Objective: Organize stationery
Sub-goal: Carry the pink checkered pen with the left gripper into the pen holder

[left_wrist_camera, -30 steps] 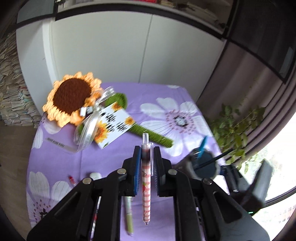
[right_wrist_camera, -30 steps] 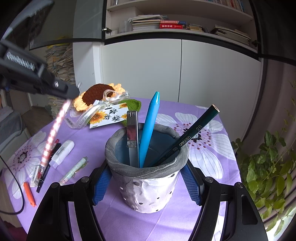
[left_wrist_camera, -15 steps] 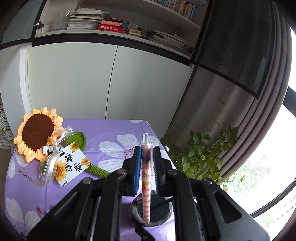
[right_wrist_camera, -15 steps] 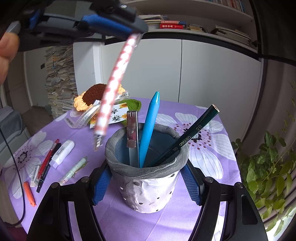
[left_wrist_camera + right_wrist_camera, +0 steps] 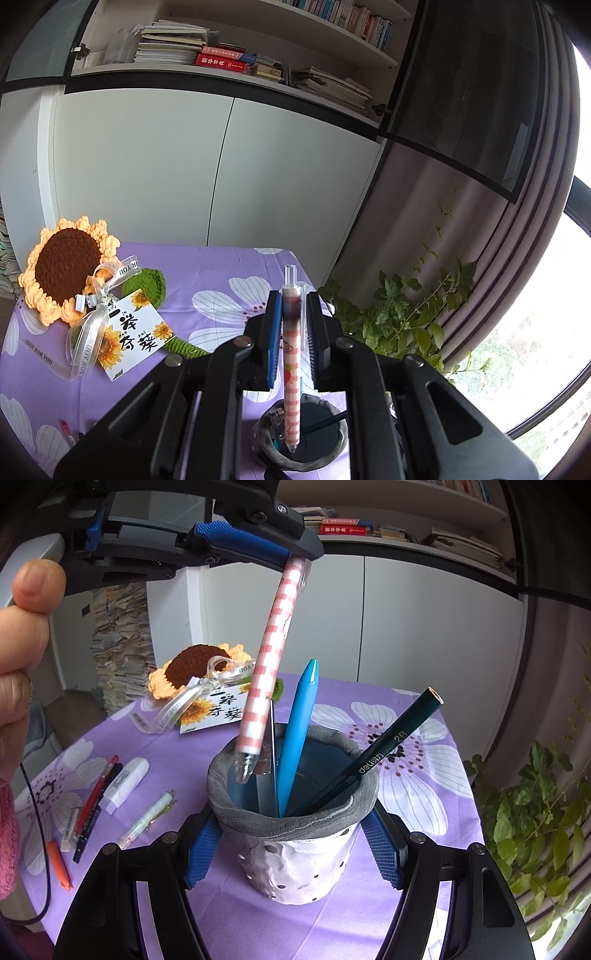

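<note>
My left gripper (image 5: 291,321) is shut on a pink checked pen (image 5: 291,373), which hangs tip down. In the right wrist view that left gripper (image 5: 295,559) is at the top, and the pen (image 5: 269,653) slants down until its tip sits just inside the left rim of the grey pen holder (image 5: 295,864). My right gripper (image 5: 293,847) is shut on the holder's sides and keeps it upright on the purple cloth. Inside stand a blue pen (image 5: 299,738), a dark green pencil (image 5: 380,760) and a metal blade (image 5: 267,786). From the left wrist, the holder (image 5: 314,466) lies below the pen tip.
A crochet sunflower (image 5: 195,661) with ribbon and card lies at the back of the table. Left of the holder lie several loose pens (image 5: 92,805), a white corrector (image 5: 125,779), a pale green pen (image 5: 147,819) and an orange item (image 5: 61,864). A person's hand (image 5: 22,627) is at far left, a plant (image 5: 535,812) at right.
My left gripper carried the pink pen from the left side of the table up and over to the holder, where its tip now dips into the mouth. The right gripper and holder stayed still.
</note>
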Motion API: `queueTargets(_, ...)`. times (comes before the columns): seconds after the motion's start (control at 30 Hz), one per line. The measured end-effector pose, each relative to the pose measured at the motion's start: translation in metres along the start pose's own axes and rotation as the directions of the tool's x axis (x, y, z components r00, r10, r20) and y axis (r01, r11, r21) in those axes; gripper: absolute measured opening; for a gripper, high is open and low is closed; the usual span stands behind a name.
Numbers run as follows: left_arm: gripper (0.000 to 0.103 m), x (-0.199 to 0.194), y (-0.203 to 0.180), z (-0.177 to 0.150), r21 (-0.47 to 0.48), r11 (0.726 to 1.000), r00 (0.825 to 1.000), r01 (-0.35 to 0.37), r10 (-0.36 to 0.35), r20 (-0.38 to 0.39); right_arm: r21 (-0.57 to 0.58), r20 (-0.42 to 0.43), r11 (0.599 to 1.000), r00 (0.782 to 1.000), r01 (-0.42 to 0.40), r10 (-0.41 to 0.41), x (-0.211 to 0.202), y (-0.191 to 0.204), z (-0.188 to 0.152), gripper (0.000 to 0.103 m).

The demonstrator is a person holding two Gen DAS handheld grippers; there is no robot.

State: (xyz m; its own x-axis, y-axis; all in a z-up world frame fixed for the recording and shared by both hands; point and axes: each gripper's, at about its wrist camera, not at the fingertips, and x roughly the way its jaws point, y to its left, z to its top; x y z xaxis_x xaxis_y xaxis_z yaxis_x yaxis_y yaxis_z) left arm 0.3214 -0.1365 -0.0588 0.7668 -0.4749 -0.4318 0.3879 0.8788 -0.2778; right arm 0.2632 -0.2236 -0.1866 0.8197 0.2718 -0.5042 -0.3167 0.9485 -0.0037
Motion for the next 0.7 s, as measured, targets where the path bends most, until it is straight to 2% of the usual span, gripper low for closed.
queueTargets(0.4, 0.012, -0.001, 0.007, -0.034, 0.035, 0.999, 0.997, -0.001, 0.003, -0.076, 0.0, 0.0, 1.0, 1.0, 0.0, 0.0, 0.0, 0.0, 0.0, 0.072)
queueTargets(0.57, 0.013, -0.009, 0.011, -0.045, 0.035, 0.999, 0.991, 0.027, -0.023, -0.133, -0.001, 0.0, 1.0, 1.0, 0.001, -0.001, 0.0, 0.0, 0.0, 0.072)
queueTargets(0.67, 0.032, -0.015, 0.013, -0.048, 0.039, 0.999, 0.988, 0.008, -0.002, -0.155, -0.001, 0.001, 1.0, 1.0, 0.0, 0.0, 0.0, 0.0, 0.0, 0.072)
queueTargets(0.7, 0.049, -0.018, 0.017, -0.047, 0.028, 1.0, 0.987, -0.005, 0.01, -0.159, 0.0, 0.004, 1.0, 1.0, -0.002, 0.002, -0.001, -0.001, 0.0, 0.072)
